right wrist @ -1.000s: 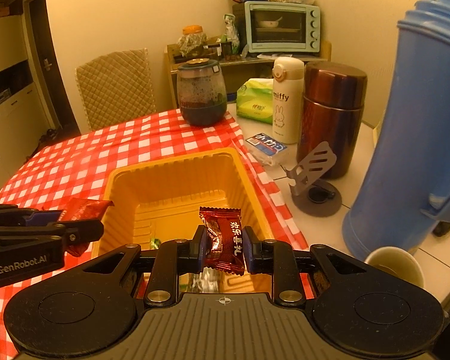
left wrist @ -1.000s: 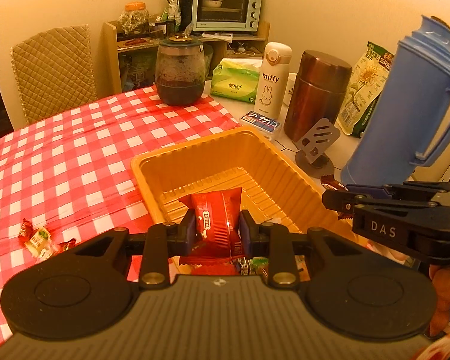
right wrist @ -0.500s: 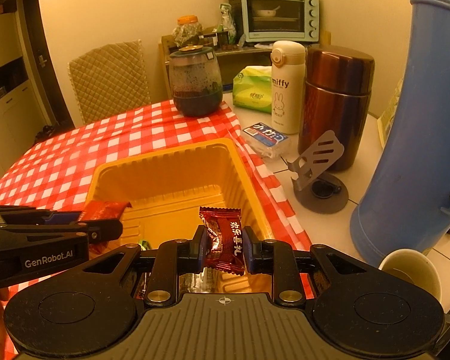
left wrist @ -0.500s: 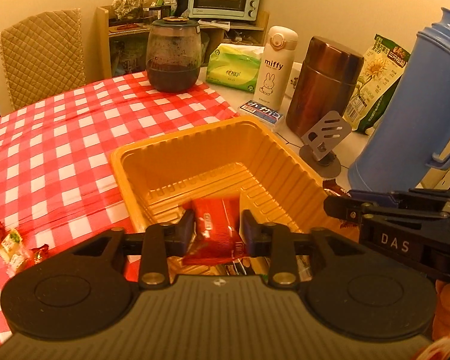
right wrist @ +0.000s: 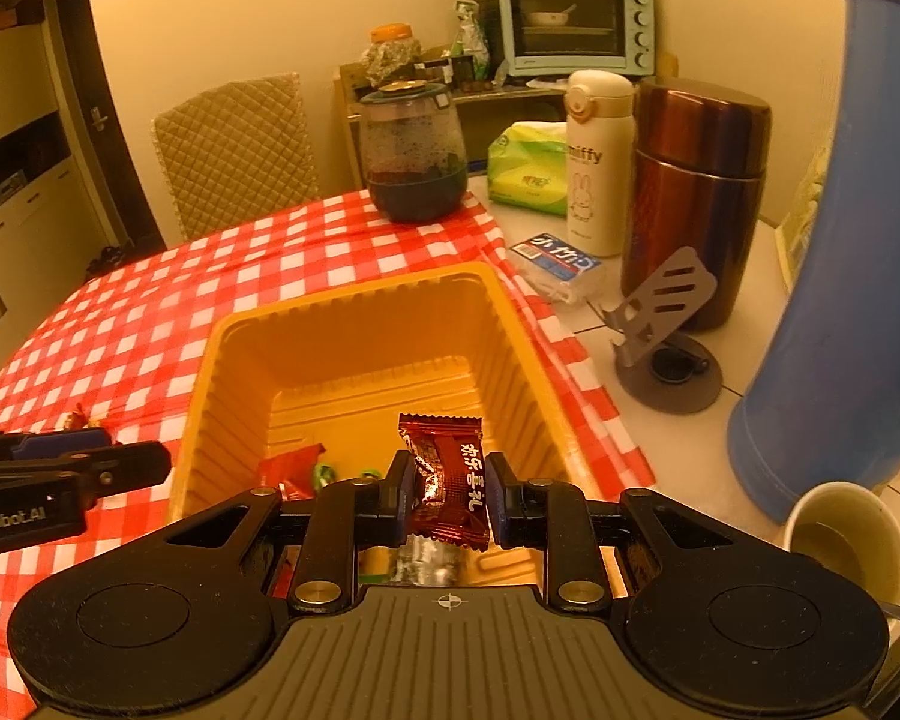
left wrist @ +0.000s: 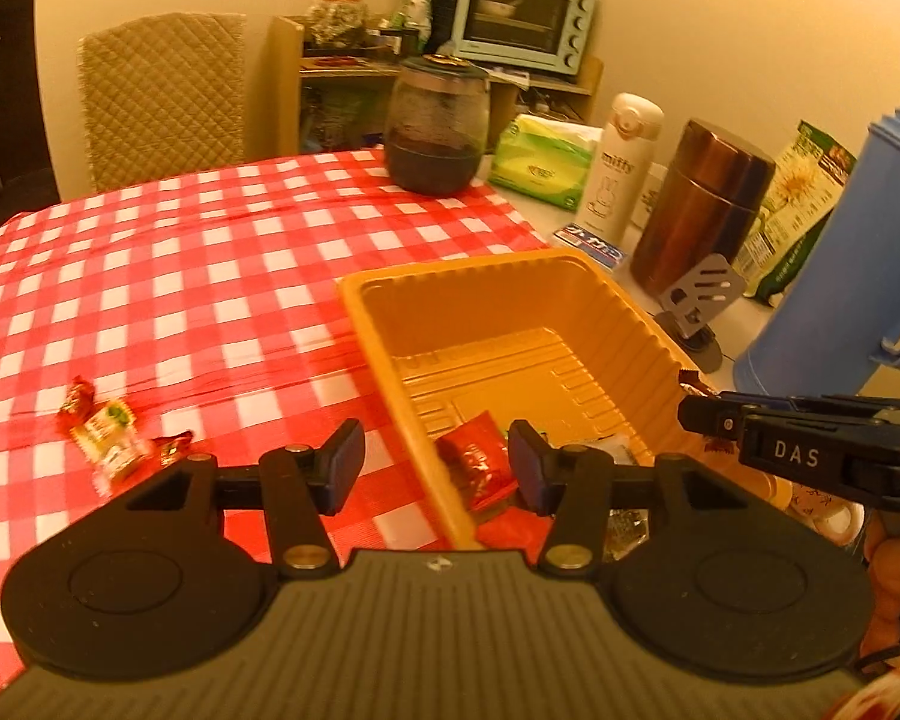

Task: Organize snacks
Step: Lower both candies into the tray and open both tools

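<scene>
Black plastic up close: the left gripper point(left wrist: 435, 459) has its jaws standing apart, they've just been opening, and nothing is pinched between them; a red snack packet point(left wrist: 477, 465) lies loose in the near end of the orange tray point(right wrist: 354, 312), just below the gap. Over on the right, the right gripper point(right wrist: 444, 495) is clamped on a dark red candy point(right wrist: 447, 483), held upright above the tray's near end. A couple more wrapped candies point(left wrist: 111, 438) sit on the red checked tablecloth point(left wrist: 210, 276), left of the tray. Further back on the right there's a grey phone stand point(right wrist: 660, 315), a blue thermos point(right wrist: 858, 276), a brown flask point(right wrist: 696, 192) and a white bottle point(right wrist: 597, 162). Far end: glass jar point(right wrist: 414, 159), then a toaster oven point(right wrist: 573, 24).
</scene>
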`<state>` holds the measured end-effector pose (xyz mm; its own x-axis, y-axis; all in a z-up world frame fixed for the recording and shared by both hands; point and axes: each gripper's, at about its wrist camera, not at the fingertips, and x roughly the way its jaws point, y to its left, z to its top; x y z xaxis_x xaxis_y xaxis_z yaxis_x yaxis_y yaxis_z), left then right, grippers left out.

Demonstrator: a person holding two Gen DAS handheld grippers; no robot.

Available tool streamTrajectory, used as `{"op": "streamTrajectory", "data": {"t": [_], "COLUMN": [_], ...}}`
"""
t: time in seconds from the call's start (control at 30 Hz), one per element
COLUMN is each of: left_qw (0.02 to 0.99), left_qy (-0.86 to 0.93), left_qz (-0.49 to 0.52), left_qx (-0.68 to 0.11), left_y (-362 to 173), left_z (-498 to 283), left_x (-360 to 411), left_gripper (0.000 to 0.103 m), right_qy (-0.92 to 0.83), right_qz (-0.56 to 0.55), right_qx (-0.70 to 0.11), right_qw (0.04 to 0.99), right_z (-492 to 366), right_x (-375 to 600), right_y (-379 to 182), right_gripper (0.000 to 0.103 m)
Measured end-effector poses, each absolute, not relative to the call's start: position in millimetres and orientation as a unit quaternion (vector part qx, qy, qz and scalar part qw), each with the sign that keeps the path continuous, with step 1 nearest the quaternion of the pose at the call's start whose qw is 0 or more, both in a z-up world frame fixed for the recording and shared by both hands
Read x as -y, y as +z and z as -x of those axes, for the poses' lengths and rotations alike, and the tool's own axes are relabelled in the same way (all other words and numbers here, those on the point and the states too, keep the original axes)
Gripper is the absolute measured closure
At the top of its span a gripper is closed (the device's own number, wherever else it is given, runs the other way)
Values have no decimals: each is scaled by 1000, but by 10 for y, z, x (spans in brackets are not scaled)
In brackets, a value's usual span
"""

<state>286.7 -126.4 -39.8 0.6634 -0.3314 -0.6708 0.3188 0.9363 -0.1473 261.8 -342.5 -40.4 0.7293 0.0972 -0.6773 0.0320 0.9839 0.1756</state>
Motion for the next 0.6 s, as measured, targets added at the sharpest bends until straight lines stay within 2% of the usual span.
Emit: {"op": "streamTrajectory", "data": {"t": [0.3, 0.33, 0.37, 0.4, 0.43, 0.6], "left_qw": [919, 919, 919, 919, 919, 919], "left_qy": [-156, -154, -152, -150, -148, -142], "left_qz": [26, 27, 28, 29, 28, 23], "left_qx": [-361, -362, -362, -363, -364, -367], "left_y": [-323, -326, -328, -331, -335, -345], "left_z": [-2788, -2779, -2766, -2750, -2729, -2596], "left_x": [1056, 1041, 1022, 1006, 993, 909], "left_gripper": [52, 51, 48, 45, 44, 37], "right_qy": [42, 49, 51, 47, 41, 28], "right_qz": [-110, -117, -123, -129, -135, -142], "right_qx": [-353, -350, -348, -345, -340, -345], "right_qw": [928, 928, 928, 928, 930, 927], "right_z": [-2684, -2681, -2678, -2666, -2644, -2518], "right_x": [3389, 3395, 3399, 3412, 3429, 3468], "right_y": [-351, -351, -349, -347, -337, -310], "right_gripper": [77, 69, 43, 32, 29, 29]}}
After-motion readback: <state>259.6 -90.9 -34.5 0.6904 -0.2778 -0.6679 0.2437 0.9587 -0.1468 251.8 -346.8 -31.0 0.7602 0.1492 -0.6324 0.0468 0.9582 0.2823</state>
